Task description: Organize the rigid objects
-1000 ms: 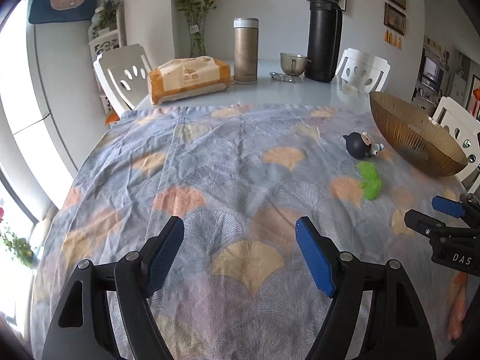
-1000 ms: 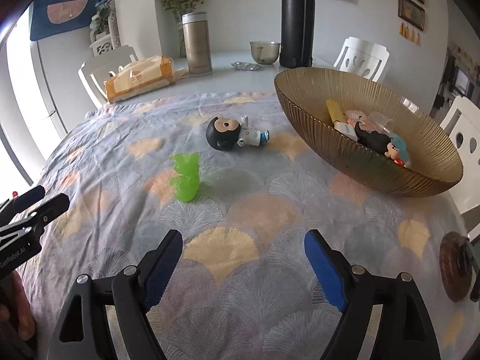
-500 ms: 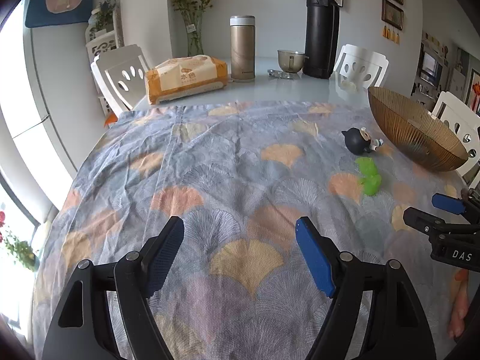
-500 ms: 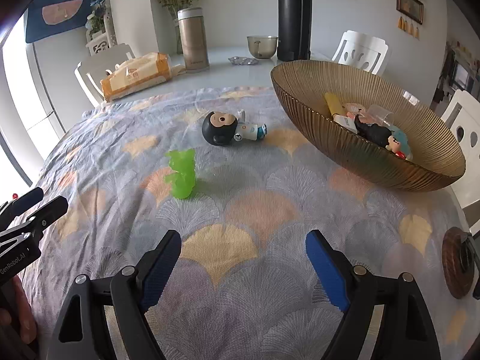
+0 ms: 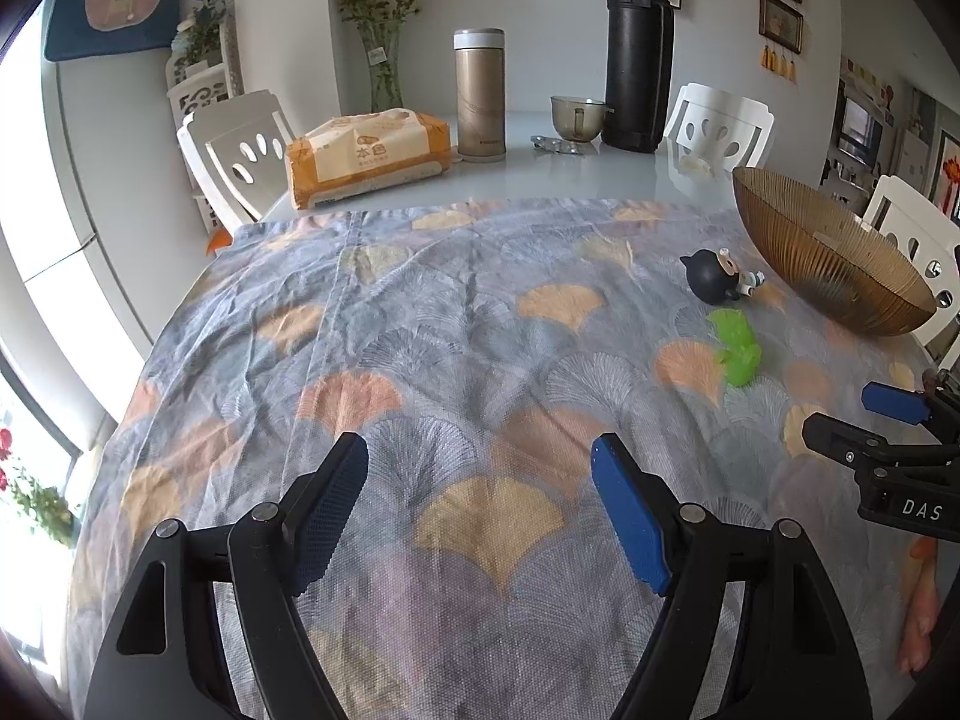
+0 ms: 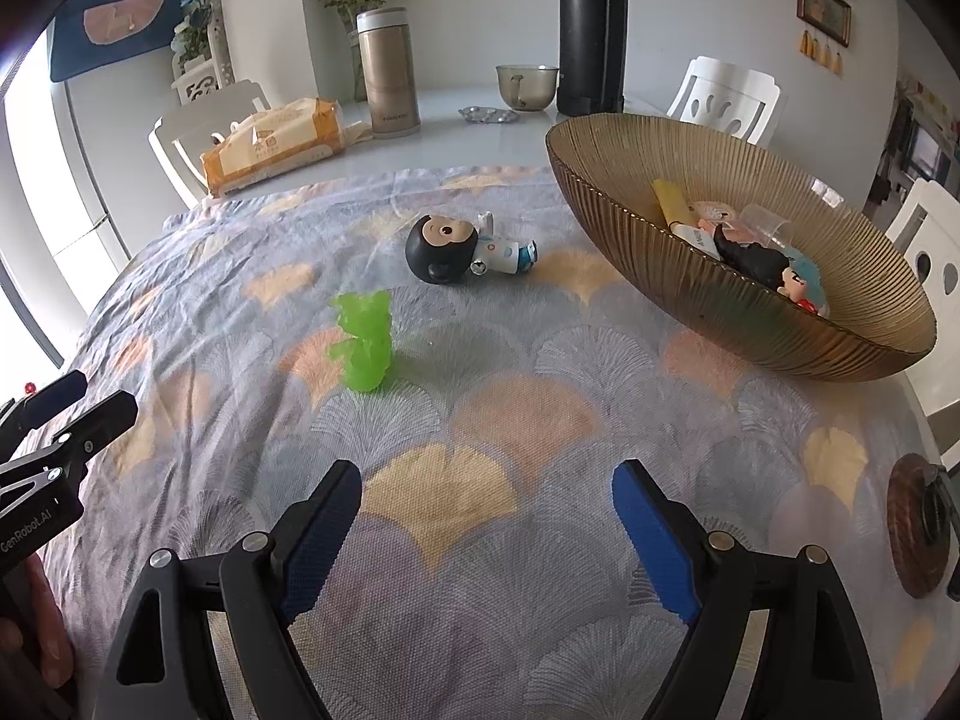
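Right, both grippers hover over the fan-patterned blue-grey tablecloth (image 6: 498, 420), and neither holds anything. The right gripper (image 6: 486, 534) has its blue pads wide apart with only cloth between them. The left gripper (image 5: 480, 516) is also open, a bit narrower, again with only cloth in the gap.

Two loose toys are left on the cloth. The translucent green plastic figure (image 6: 363, 341) stands ahead of the right gripper and off to its left, well short of the bowl. The black-headed cartoon doll in a white suit (image 6: 459, 252) lies on its side further out. Its long axis runs roughly crosswise to the right gripper's line, head toward the left gripper's side, feet toward the ribbed amber glass bowl (image 6: 780, 324).

The bowl sits ahead and to the right of the right gripper and already holds several small items; I can't make them all out, probably another doll and a yellow stick.

From the left wrist view the green figure (image 5: 737, 348) and the doll (image 5: 717, 277) sit far off to that gripper's right, beyond the right gripper's tips (image 5: 864, 420). My read is that the right hand is clearly nearer both toys and the bowl. The green figure is the closer pick: reach forward-left, then carry it right to the bowl.
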Tool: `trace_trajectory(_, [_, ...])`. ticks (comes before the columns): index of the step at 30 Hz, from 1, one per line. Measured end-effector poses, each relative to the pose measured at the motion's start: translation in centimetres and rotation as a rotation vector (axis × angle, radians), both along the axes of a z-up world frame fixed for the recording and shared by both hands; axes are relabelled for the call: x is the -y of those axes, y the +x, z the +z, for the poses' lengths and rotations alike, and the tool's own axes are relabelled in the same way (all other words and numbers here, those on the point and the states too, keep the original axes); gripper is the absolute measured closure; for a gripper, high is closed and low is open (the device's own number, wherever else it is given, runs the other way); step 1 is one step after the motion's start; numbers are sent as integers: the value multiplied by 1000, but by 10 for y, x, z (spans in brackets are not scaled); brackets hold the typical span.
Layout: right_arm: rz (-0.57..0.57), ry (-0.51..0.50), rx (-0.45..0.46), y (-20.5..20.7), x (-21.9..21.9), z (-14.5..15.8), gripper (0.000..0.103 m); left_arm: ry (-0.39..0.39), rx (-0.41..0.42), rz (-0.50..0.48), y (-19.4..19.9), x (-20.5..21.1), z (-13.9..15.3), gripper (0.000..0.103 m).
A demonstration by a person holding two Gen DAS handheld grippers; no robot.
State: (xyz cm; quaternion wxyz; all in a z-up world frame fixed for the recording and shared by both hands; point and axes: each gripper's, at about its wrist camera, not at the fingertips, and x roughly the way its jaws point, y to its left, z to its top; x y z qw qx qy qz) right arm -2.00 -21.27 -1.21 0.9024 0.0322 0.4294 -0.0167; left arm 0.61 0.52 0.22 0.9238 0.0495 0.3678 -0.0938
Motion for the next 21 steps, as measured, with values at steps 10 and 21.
trace_trajectory(10, [1,6,-15,2,-1,-2,18,7,-10,-5,1,1,-2,27])
trace_trajectory(21, [97,306,-91,41,0,23,18,-84,-119,-318,53,44,53,27])
